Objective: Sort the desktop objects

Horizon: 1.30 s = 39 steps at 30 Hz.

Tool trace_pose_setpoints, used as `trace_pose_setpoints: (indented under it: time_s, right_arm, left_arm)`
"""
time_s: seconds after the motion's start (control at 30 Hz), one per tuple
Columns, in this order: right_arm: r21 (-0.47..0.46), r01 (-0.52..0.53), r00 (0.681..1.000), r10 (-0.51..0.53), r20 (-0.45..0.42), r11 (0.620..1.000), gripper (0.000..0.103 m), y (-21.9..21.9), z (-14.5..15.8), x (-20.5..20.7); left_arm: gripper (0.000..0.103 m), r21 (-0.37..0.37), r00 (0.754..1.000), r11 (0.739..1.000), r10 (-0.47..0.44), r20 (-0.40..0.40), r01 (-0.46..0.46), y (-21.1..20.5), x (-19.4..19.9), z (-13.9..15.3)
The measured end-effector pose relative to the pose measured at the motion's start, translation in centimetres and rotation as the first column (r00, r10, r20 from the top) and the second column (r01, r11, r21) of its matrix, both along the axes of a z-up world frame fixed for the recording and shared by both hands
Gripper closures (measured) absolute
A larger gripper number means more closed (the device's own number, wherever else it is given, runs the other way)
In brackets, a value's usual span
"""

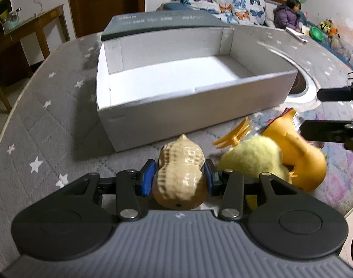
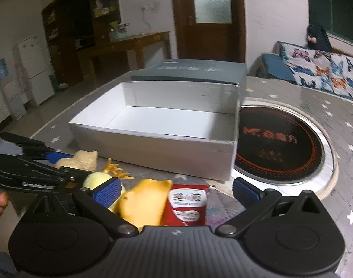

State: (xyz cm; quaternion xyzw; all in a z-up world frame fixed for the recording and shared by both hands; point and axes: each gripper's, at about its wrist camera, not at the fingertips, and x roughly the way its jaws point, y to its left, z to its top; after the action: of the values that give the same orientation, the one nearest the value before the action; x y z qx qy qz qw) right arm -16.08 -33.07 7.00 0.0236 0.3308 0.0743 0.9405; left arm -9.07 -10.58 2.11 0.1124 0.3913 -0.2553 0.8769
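The left gripper [image 1: 180, 178] pinches a tan ribbed peanut-shaped toy [image 1: 180, 176] between blue pads, its long axis pointing away toward the open white cardboard box [image 1: 176, 106] beyond; the right gripper [image 2: 176, 190] hangs spread wide over a yellow-orange rubber chicken [image 2: 144, 203] and red carton [image 2: 188, 205]

Left gripper [image 1: 180, 176] body is covering the near end of the peanut toy [image 1: 180, 176]. Rubber chicken [image 1: 292, 153] is showing motion blur, its lower part hiding behind the yellow ball [image 1: 253, 155]. Red carton [image 2: 188, 205] is hiding its bottom behind the right gripper [image 2: 176, 191]; its print is blurring beyond reading.
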Motion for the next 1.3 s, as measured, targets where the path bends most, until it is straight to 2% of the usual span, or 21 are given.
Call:
trace_pose_setpoints:
  time_s: [0.1, 0.2, 0.6, 0.77, 0.83, 1.07, 1.3]
  right_arm:
    - [-0.003, -0.039, 0.999, 0.039, 0.003, 0.999, 0.000, 0.8, 0.4, -0.1]
    - [-0.002, -0.078, 0.997, 0.078, 0.002, 0.997, 0.000, 1.5, 0.7, -0.2]
    - [0.078, -0.255, 0.966, 0.257, -0.014, 0.964, 0.000, 4.9, 2.0, 1.8]
    - [0.093, -0.315, 0.946, 0.320, -0.048, 0.945, 0.010, 7.2, 1.6, 3.5]
    - [0.094, -0.342, 0.936, 0.348, -0.057, 0.935, 0.010, 8.1, 1.3, 3.9]
    - [0.041, -0.412, 0.907, 0.414, -0.070, 0.910, 0.017, 10.2, 1.2, 4.5]
    - [-0.038, -0.439, 0.898, 0.436, -0.056, 0.898, 0.022, 10.9, 1.8, 4.0]
  left_arm:
    - [0.057, 0.003, 1.000, 1.000, 0.004, -0.009, -0.004, 0.4, 0.0, -0.3]
    - [0.052, 0.005, 1.000, 1.000, 0.011, -0.006, -0.011, 0.8, -0.3, -0.2]
    - [0.051, -0.006, 0.997, 0.997, 0.071, 0.038, -0.071, 3.7, -2.0, 0.5]
    - [0.052, 0.004, 0.995, 0.997, 0.077, 0.057, -0.077, 4.4, -2.1, 0.6]
    - [0.052, 0.006, 0.995, 0.997, 0.077, 0.064, -0.078, 4.7, -2.2, 0.6]
    - [0.052, -0.025, 0.997, 0.997, 0.068, 0.036, -0.067, 6.7, -1.6, 0.6]
    - [0.052, -0.079, 0.998, 0.996, 0.049, 0.025, -0.047, 8.4, -1.5, 1.5]
